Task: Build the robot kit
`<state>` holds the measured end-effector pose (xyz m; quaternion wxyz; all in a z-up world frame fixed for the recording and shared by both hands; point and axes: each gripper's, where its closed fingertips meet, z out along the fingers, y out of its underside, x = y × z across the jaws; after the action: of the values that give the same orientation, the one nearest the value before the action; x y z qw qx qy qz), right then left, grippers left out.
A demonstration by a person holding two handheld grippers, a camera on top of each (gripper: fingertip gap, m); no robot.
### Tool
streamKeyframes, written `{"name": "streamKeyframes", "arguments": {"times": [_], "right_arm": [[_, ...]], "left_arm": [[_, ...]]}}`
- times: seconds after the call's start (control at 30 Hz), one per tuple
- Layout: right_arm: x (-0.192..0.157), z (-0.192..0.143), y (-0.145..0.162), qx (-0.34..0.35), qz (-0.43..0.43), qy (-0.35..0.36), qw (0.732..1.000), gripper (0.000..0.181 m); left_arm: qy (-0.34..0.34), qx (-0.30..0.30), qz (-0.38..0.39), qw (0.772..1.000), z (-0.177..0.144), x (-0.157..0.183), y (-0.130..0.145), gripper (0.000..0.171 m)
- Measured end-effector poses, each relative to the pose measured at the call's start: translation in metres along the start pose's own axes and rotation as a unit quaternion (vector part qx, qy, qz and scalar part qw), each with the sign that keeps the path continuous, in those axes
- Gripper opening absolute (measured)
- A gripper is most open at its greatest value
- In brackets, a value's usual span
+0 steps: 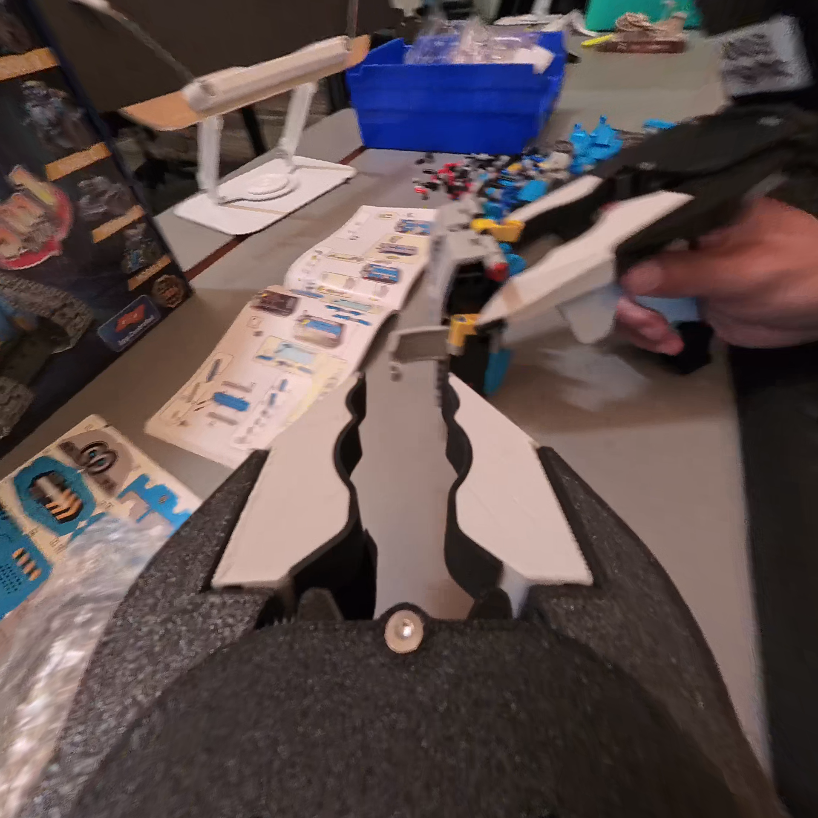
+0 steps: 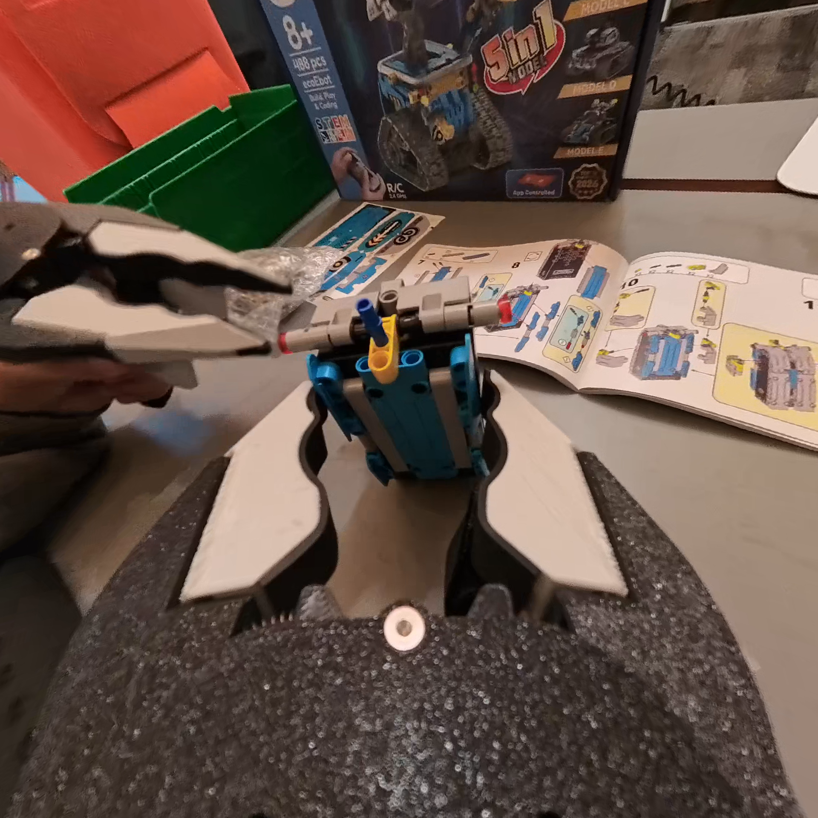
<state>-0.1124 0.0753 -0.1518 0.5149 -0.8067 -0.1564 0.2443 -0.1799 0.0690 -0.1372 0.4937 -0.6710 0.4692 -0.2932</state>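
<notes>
Right gripper (image 2: 400, 425): fingers spread wide around a blue and grey brick model (image 2: 407, 398), closed on its sides, model standing on the grey table (image 2: 664, 509).
Left gripper (image 2: 276, 318): fingers (image 1: 354, 398) parted a little; tips at the model's grey top bar (image 2: 398, 310); whether they grip it cannot be told.
Surroundings: open instruction booklet (image 2: 642, 318), sticker sheet (image 2: 376, 239), toy box (image 2: 487, 97), green bin (image 2: 212, 177), blue bin (image 1: 451, 102), loose bricks (image 1: 509, 177), white lamp (image 1: 265, 133).

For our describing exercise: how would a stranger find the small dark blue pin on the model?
Start at the tall dark printed toy box behind the grey table. Before it, the right hand-held gripper clasps a blue and grey brick model. The dark blue plastic pin alone juts from its yellow connector.
</notes>
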Motion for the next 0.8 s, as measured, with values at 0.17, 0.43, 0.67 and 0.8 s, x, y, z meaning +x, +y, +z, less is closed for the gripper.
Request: {"name": "streamKeyframes", "arguments": {"times": [0.17, 0.43, 0.67, 0.8], "right_arm": [[-0.004, -0.005, 0.003, 0.002, 0.017, -0.029, 0.999, 0.074], [-0.013, -0.017, 0.013, -0.013, 0.005, -0.055, 0.998, 0.069], [-0.018, -0.020, 0.018, -0.032, -0.034, -0.046, 0.998, 0.066], [0.001, -0.051, 0.004, -0.029, -0.083, -0.038, 0.995, 0.064]], "left_arm": [[0.037, -0.055, 0.061, 0.996, 0.022, 0.046, 0.023, 0.008], [-0.045, -0.072, 0.013, 0.996, 0.056, 0.007, 0.019, 0.001], [-0.071, -0.088, 0.013, 0.993, 0.055, -0.004, 0.027, 0.004], [-0.102, -0.061, 0.007, 0.993, 0.038, -0.016, 0.024, 0.005]]}}
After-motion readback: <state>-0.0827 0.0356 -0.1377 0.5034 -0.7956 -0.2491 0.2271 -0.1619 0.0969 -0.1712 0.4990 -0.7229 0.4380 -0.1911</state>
